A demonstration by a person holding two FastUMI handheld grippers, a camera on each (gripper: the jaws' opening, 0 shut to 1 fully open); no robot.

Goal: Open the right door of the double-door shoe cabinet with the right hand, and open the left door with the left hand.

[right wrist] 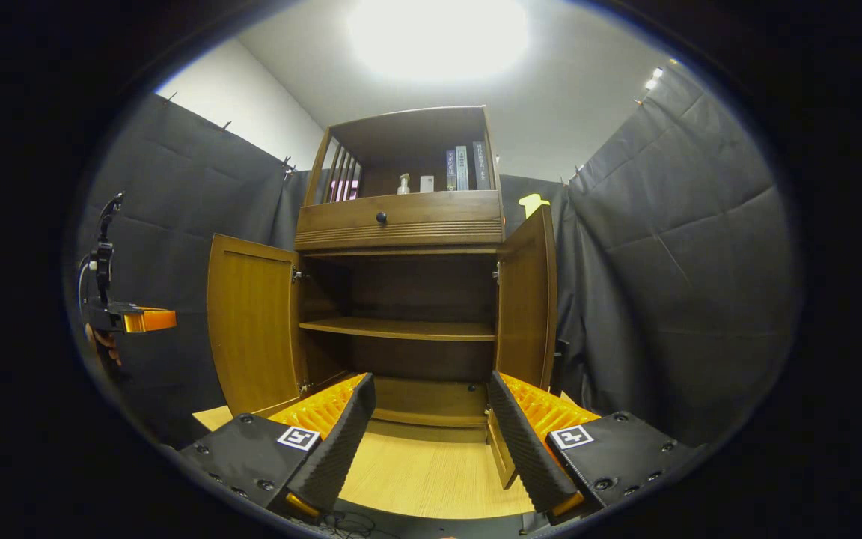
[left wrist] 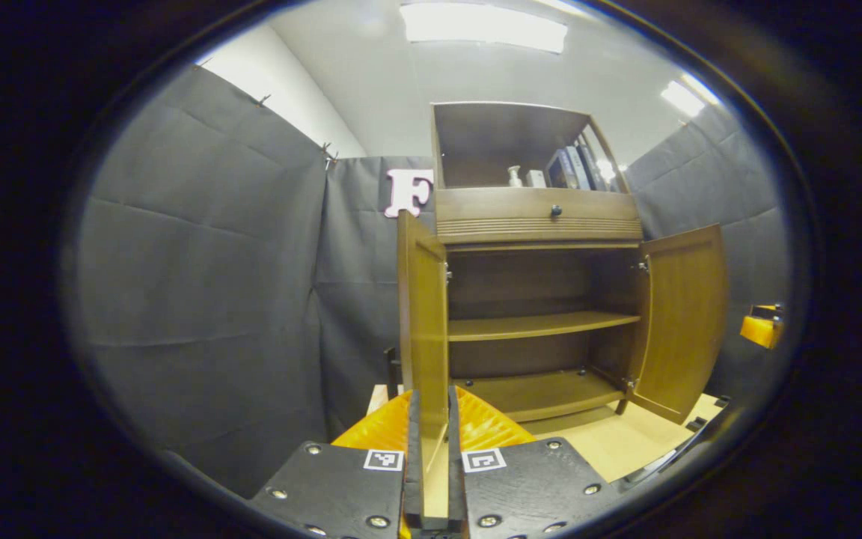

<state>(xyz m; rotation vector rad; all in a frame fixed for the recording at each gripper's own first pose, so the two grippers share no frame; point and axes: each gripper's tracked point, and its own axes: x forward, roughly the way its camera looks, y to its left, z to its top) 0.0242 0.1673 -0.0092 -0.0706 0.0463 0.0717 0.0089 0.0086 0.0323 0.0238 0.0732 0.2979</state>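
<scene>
Both doors of the cabinet already stand swung out, so you are at the tail of the task. Nearest to you in the left gripper view, your left gripper (left wrist: 433, 457) has its two fingers drawn close on either side of the free edge of the left door (left wrist: 423, 314), a tall brown wooden panel seen almost edge-on; the fingers look pressed against both faces of it, so I judge you are pinching that door. In the right gripper view, your right gripper (right wrist: 431, 442) is spread wide with nothing between its fingers, hovering over the pale wooden platform (right wrist: 423, 479) that the cabinet stands on, just short of the cabinet's base.

A little farther off, the right door (right wrist: 527, 299), a matching brown wooden panel, hangs open on its hinges, apart from your right gripper. From that same view your other gripper and the hand holding it appear at the far left.

Beyond the doors sits the brown wooden double-door shoe cabinet (left wrist: 536, 217), its lower compartment exposed with one bare middle shelf (right wrist: 401, 328) and a bare bottom board. Above is a drawer with a small dark round knob (right wrist: 381, 217), and on top an open cubby with books and small bottles.

What remains, as I read it: open your left fingers and draw straight back off the door's edge, without dragging the panel shut.
</scene>
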